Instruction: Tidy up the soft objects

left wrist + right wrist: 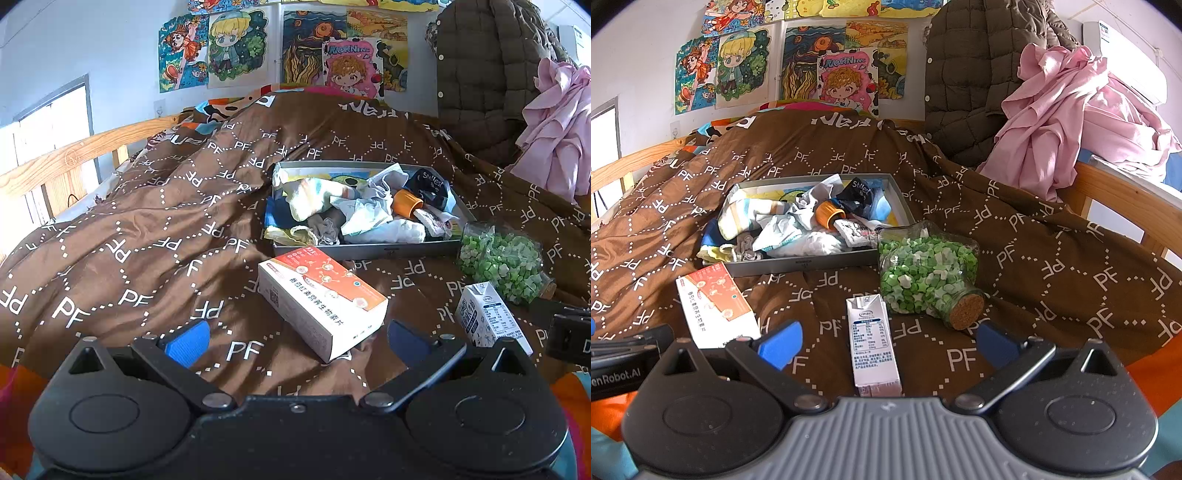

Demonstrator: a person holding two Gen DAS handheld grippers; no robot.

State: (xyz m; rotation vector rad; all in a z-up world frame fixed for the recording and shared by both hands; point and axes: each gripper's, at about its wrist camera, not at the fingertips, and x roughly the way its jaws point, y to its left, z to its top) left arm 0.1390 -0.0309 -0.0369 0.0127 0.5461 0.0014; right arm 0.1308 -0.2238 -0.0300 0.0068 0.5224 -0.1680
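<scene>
Nearest the cameras, both grippers hung low over the brown quilt with their blue-padded fingers spread wide and nothing between them. The left gripper had the near end of an orange-and-white box lying between its fingertips, untouched on either side. The right gripper stood likewise released, with a small white carton lying flat on the quilt in the gap between its fingers; neither pad met it.

Just beyond the carton lay a glass jar on its side, packed with green and white paper stars, its cork pointing toward the right gripper. The jar rested against the near right corner of a shallow grey tray.

The soft things sat in that tray, in the middle of the bed: a heap of socks and small cloths, white, pale blue, yellow and grey, some spilling over the near left corner. Among them lay an orange cap and a black pouch with white lettering.

Farther right, a pink garment was draped over the wooden bed rail, with an olive quilted coat hanging behind it. On the far wall were bright cartoon drawings.
</scene>
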